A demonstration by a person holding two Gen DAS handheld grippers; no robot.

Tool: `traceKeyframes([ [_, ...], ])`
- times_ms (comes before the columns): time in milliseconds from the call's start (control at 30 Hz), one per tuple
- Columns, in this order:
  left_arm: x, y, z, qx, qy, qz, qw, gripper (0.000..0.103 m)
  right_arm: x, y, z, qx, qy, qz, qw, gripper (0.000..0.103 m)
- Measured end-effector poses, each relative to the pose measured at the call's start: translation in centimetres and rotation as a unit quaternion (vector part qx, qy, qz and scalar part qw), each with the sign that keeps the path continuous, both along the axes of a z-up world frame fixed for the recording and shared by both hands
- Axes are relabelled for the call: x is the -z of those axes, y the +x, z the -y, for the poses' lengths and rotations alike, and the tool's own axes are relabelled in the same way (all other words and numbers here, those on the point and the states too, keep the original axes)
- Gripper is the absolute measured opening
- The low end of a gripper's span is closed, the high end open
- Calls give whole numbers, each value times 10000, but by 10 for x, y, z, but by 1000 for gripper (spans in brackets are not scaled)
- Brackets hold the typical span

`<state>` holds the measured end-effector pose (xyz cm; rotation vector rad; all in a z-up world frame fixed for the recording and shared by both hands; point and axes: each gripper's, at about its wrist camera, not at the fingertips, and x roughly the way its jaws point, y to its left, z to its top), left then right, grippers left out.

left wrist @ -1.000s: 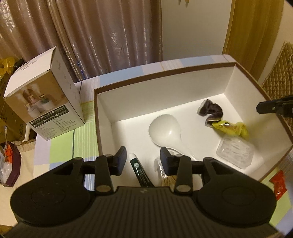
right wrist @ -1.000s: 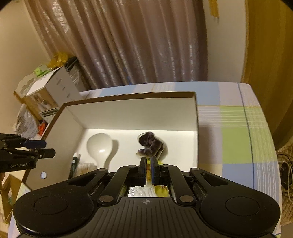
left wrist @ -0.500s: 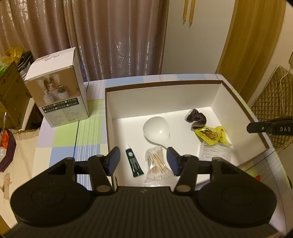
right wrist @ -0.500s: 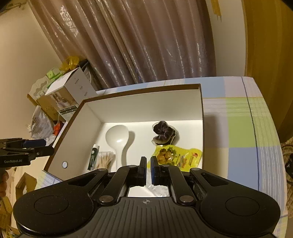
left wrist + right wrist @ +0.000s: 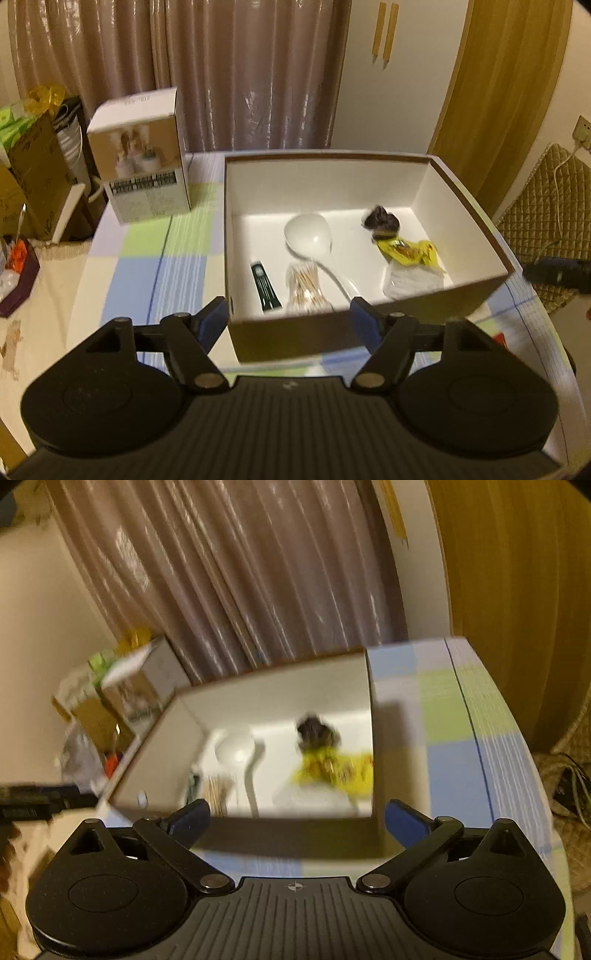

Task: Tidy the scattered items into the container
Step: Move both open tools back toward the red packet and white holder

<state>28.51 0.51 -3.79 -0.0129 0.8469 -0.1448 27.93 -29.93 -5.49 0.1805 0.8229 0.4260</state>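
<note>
An open brown box with a white inside (image 5: 332, 334) stands on the checked tablecloth. In it lie a white spoon (image 5: 308, 234), a dark green tube (image 5: 265, 287), a bag of cotton swabs (image 5: 304, 286), a dark hair scrunchie (image 5: 380, 221), a yellow snack packet (image 5: 406, 251) and a clear plastic pack (image 5: 413, 282). My left gripper (image 5: 290, 319) is open and empty, in front of the box's near wall. My right gripper (image 5: 295, 818) is open and empty, also before the near wall (image 5: 295, 834). The right wrist view is blurred.
A white and tan product carton (image 5: 142, 171) stands on the table left of the box. Cardboard boxes and bags (image 5: 29, 162) crowd the floor at the left. A quilted cushion with a cable (image 5: 546, 206) is at the right. A red scrap (image 5: 500, 338) lies near the table's right edge.
Both grippers have pulled back and up, out of the box to its near side. The right gripper has opened from shut. The left gripper has opened wider.
</note>
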Motion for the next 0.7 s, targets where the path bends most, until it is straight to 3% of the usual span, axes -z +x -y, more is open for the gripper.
traceKeyframes([
  [267, 27, -41, 3, 87, 57, -293, 9995, 69, 48, -35, 2, 405, -362, -649, 9964, 103],
  [500, 49, -74, -7, -70, -57, -627, 9980, 69, 58, -62, 7, 614, -489, -962, 9923, 103],
  [700, 53, -92, -9, -88, -95, -670, 9977, 69, 59, -83, 14, 542, -696, -1114, 9899, 103],
])
